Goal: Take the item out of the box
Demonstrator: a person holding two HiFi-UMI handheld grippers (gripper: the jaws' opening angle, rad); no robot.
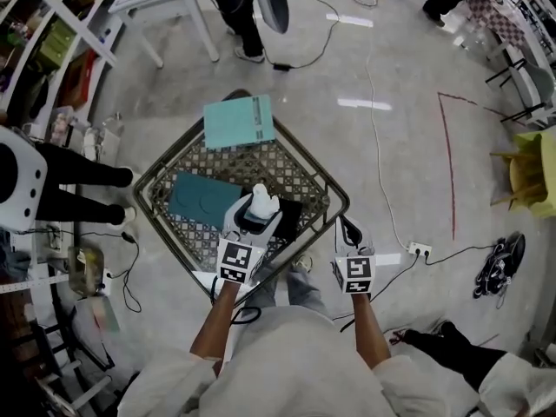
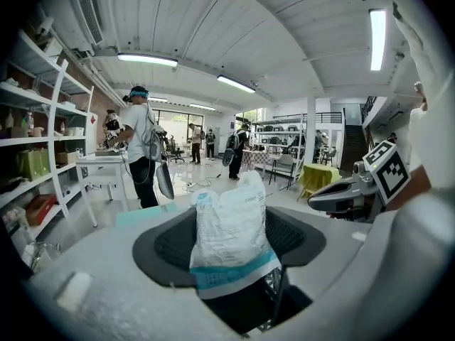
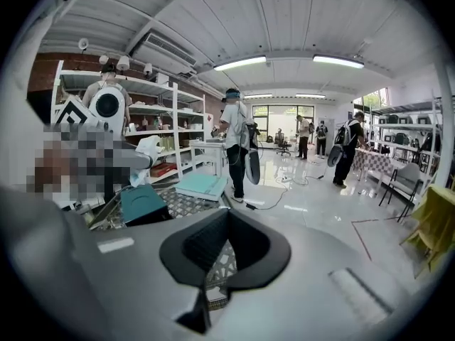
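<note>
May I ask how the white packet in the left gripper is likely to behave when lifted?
Likely soft and floppy: the white packet creases between the jaws. Probably light, since it stands upright above the pinch. Its film might slip.

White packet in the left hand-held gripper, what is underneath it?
The white packet, clamped in the left hand-held gripper, hangs above what looks like a black box on the lattice table. The gripper covers most of that box, so its inside cannot be seen.
</note>
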